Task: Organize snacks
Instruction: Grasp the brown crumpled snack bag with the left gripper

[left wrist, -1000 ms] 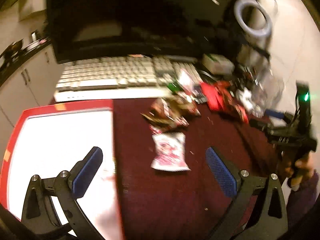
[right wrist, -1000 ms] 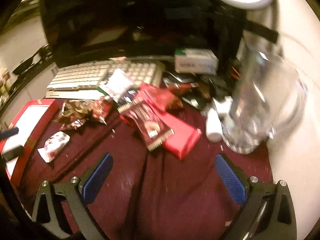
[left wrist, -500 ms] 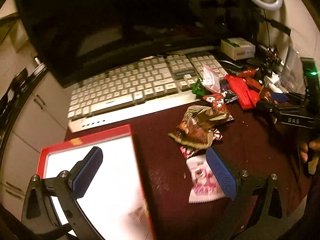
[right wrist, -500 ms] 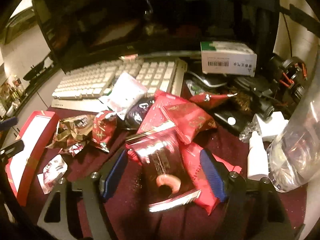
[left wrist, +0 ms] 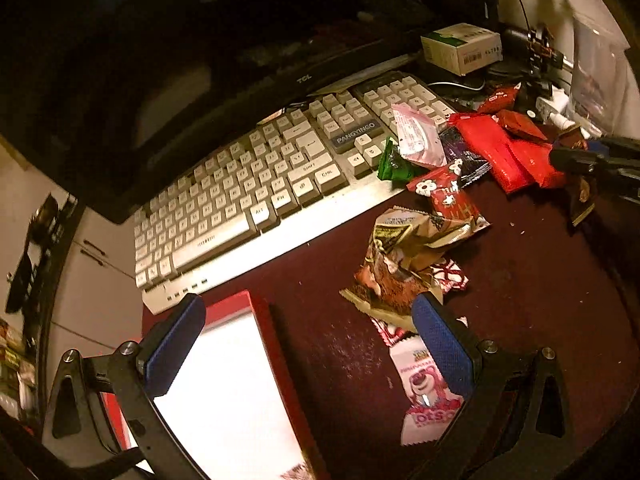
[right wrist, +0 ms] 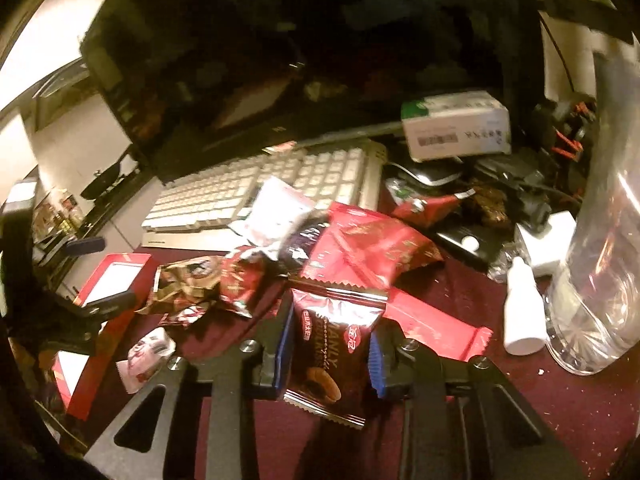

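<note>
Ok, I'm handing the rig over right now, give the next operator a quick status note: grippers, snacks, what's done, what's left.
Right gripper: shut on the dark cookie packet, at the near edge of the pile.
Left gripper: open, empty, over the red tray rim.
Red tray: on the left of the maroon cloth; no snacks visible in the part shown.
Snack pile: loose between the keyboard and the clear jar. A pink bear packet lies by the left gripper's right finger.
Done: one packet gripped.
Left: probably carry it to the tray, then the rest.
</note>
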Demonstrator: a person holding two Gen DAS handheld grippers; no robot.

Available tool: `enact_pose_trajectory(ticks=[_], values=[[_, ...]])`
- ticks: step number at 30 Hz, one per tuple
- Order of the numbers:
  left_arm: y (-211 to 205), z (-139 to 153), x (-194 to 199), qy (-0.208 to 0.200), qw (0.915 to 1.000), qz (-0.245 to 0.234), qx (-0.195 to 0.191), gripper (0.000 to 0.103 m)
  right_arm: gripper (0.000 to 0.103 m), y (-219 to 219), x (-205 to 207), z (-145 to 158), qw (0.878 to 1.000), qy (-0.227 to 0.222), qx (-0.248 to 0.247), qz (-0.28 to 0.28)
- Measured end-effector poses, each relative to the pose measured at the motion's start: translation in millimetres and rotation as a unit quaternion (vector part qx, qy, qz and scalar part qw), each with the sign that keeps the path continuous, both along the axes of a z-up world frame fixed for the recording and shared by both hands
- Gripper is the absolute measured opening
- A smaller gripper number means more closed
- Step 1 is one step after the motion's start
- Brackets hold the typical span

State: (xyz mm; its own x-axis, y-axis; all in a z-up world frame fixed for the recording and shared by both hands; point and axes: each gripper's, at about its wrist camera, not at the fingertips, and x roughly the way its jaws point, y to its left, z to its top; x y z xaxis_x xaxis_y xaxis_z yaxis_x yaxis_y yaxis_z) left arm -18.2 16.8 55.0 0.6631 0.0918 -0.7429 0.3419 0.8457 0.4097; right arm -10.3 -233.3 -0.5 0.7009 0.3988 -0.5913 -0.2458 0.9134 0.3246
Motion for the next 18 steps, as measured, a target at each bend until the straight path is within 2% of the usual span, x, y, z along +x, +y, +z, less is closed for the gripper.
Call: enact_pose_trajectory(ticks=[3, 10, 18], values=[[-3, -1, 6, 0.003, 0.9999, -0.01, 0.004, 0.103, 0.032, -2, -4, 4, 1.0, -0.015, 0.013, 0.0], [-23, -7, 13, 0.018, 0.9993, -0.033, 0.003, 0.103, 0.032, -13, -2, 4, 0.999, -0.013, 0.043, -0.009], [-36, -21, 26, 0.065, 0.9969, -0.04, -0.023, 0.102, 0.032, -14, 2, 1, 0.999, -0.004, 0.046, -0.014]])
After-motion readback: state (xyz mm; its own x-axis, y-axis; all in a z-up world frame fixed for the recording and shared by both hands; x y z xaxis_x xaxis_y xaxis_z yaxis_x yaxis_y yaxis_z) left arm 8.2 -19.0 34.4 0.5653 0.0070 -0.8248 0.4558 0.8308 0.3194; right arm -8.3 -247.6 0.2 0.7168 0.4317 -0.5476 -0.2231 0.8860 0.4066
